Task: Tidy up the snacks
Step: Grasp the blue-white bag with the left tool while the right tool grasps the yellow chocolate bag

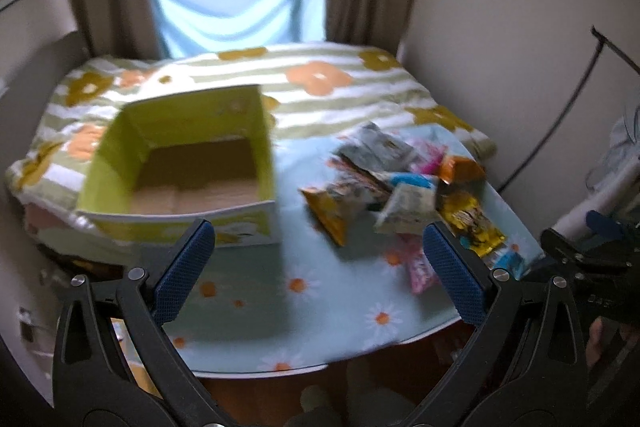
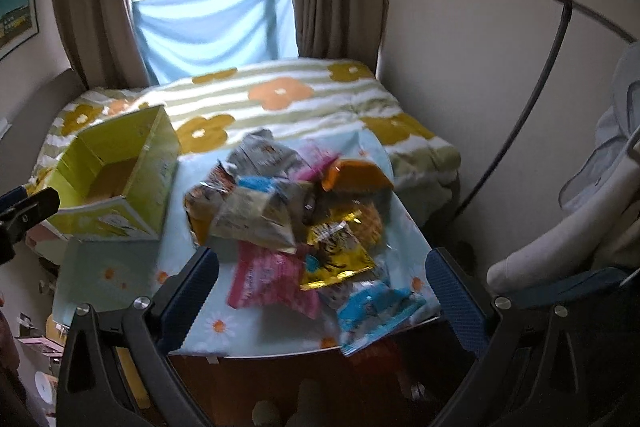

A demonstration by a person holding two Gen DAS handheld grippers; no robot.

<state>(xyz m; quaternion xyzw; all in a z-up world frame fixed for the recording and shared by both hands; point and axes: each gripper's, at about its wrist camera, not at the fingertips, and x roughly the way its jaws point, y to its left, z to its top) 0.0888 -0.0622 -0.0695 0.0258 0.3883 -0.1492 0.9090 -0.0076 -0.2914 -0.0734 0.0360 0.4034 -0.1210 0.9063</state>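
Your left gripper hovers over the near edge of the desk, fingers spread wide and holding nothing. Your right gripper is likewise fully spread and empty, above the snack pile. The packets lie heaped on the daisy-print cloth, right of the open green box. The box interior appears empty. A striped floral blanket lies behind.

Colourful snack packets heaped, right of open empty yellow-green box
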